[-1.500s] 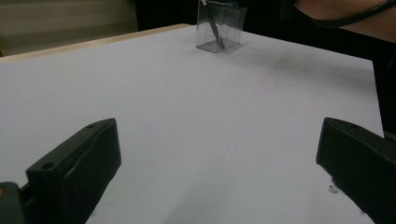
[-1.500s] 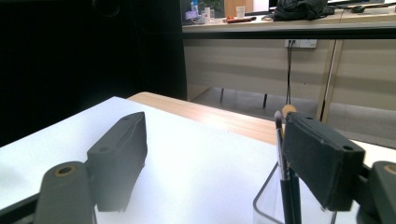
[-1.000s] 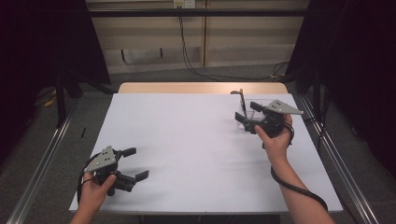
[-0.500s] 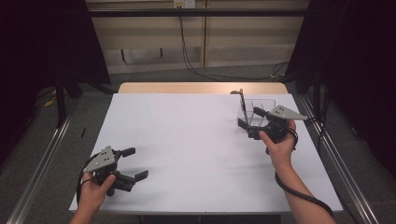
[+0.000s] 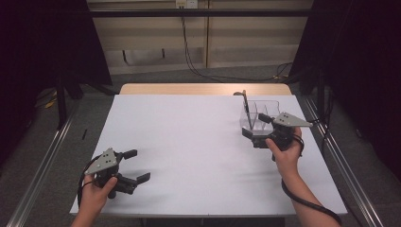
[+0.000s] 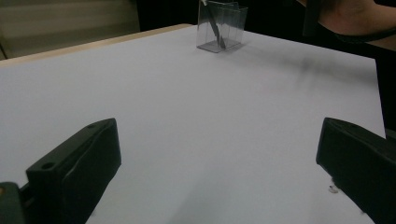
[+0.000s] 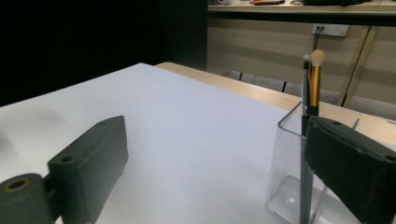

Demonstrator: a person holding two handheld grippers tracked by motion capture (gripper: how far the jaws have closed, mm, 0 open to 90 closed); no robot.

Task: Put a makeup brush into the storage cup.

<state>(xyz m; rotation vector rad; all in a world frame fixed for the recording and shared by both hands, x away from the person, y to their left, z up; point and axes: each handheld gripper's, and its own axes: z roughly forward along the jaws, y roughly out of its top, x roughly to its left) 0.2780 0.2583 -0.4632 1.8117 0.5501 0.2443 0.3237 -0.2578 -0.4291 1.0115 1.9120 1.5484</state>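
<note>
A clear plastic organizer [image 5: 261,112] stands at the far right of the white table [image 5: 189,137], with a gold-handled brush [image 7: 315,81] and a dark thin brush [image 7: 305,88] upright in it. My right gripper [image 5: 252,124] is open just in front of the organizer, its jaws pointing at it with nothing between them. In the right gripper view the organizer [image 7: 287,186] sits behind the right jaw. My left gripper [image 5: 137,165] rests open near the front left edge, holding nothing. The left gripper view shows the organizer [image 6: 222,26] far off across the table.
A wooden strip [image 5: 203,89] runs along the table's far edge. Metal rails [image 5: 340,161] flank both sides, and cables [image 5: 198,52] hang at the back wall. A hand and cable [image 6: 355,18] appear at the top right of the left gripper view.
My right gripper has drawn back a little from the organizer toward the person, uncovering more of it. The left gripper has stayed still.
</note>
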